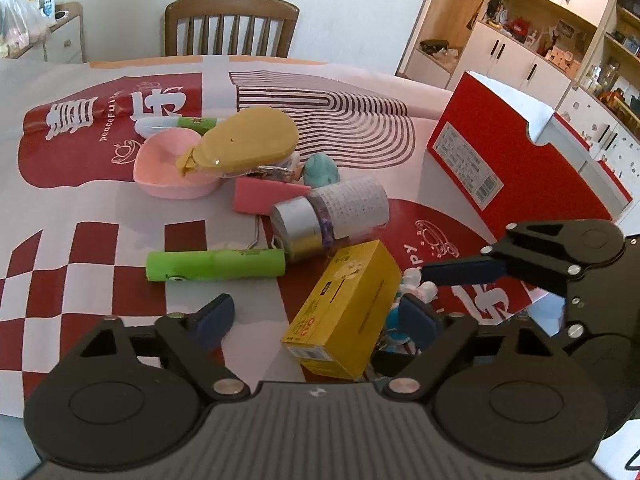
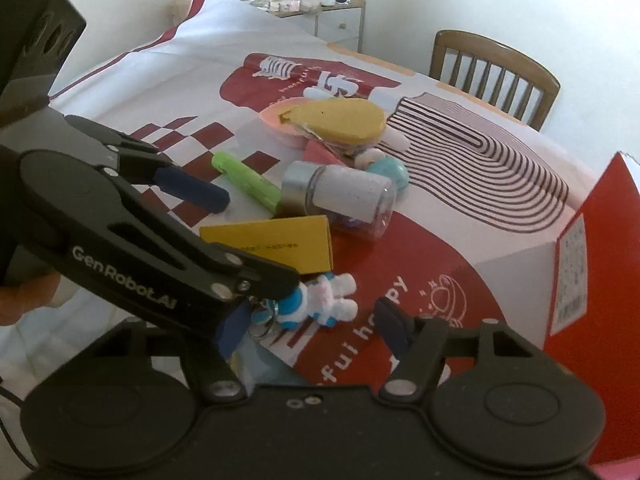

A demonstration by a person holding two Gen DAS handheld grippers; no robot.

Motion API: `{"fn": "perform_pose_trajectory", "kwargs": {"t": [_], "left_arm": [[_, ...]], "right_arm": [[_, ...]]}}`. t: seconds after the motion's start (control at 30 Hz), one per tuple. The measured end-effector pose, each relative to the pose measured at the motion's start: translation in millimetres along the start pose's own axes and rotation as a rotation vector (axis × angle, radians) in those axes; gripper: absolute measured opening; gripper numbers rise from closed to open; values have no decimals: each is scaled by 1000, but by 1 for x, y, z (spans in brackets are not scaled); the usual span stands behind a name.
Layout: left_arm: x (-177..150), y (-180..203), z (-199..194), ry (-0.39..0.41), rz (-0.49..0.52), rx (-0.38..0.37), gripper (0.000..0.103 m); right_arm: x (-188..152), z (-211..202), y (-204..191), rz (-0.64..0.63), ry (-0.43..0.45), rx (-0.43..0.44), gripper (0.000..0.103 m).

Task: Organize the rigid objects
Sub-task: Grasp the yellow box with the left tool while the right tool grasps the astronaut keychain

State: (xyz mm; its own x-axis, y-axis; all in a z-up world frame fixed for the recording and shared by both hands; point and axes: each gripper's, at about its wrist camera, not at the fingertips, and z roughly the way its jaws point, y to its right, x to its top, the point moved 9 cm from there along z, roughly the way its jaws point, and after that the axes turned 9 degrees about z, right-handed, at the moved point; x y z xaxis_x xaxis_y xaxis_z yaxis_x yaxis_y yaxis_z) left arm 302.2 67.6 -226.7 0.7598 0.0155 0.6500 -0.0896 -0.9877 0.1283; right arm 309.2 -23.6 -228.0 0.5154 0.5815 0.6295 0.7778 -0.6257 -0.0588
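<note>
A pile of objects lies mid-table: a yellow box [image 1: 344, 312] [image 2: 276, 246], a green roller [image 1: 216, 266] [image 2: 246, 182], a clear jar with a silver lid [image 1: 332, 216] [image 2: 340, 198], a pink bowl [image 1: 168, 168], a tan drop-shaped case [image 1: 248, 140] [image 2: 340, 122], a pink block [image 1: 264, 196] and a blue-white astronaut keychain [image 2: 320, 300] [image 1: 408, 300]. My left gripper [image 1: 320, 320] is open, its jaws on either side of the yellow box. My right gripper [image 2: 312, 324] is open around the astronaut keychain.
A red and white open box [image 1: 520, 168] [image 2: 588, 280] stands at the table's right. A wooden chair [image 1: 232, 28] [image 2: 496, 68] is behind the far edge. Cabinets and shelves [image 1: 540, 40] stand to the right. A patterned red-white cloth [image 1: 80, 240] covers the table.
</note>
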Motion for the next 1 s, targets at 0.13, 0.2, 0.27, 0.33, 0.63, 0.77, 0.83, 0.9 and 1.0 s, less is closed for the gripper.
{"fn": "perform_pose_trajectory", "kwargs": {"t": [0.13,0.2,0.27,0.33,0.63,0.77,0.83,0.9,1.0], "left_arm": [[3,4,1,-7,2,-23,72],[4,8,2,-9,3,-40,67],[5,12,2,-11,12,-56,62],[6,15,2,-14,26,-61,58],[5,15,-5,-5,27,-60,40],[2,17,-10,-7,30,-43,39],[-1,19,-14,-7,29,-45,39],[-4,21,-18,-10,23,-45,38],[-7,22,-23,-12,7,-48,31]], "right_arm": [[2,2,-2,-3,11,3,60],[2,1,-3,-7,17,1,56],[2,0,-5,-19,20,-6,54],[2,0,-5,-18,20,-10,54],[0,-10,-6,-3,33,-53,45],[-4,-17,-6,21,33,-67,45],[-6,-23,-6,36,40,-72,45],[-8,-29,-6,47,44,-76,45],[-14,-39,-4,65,47,-89,45]]}}
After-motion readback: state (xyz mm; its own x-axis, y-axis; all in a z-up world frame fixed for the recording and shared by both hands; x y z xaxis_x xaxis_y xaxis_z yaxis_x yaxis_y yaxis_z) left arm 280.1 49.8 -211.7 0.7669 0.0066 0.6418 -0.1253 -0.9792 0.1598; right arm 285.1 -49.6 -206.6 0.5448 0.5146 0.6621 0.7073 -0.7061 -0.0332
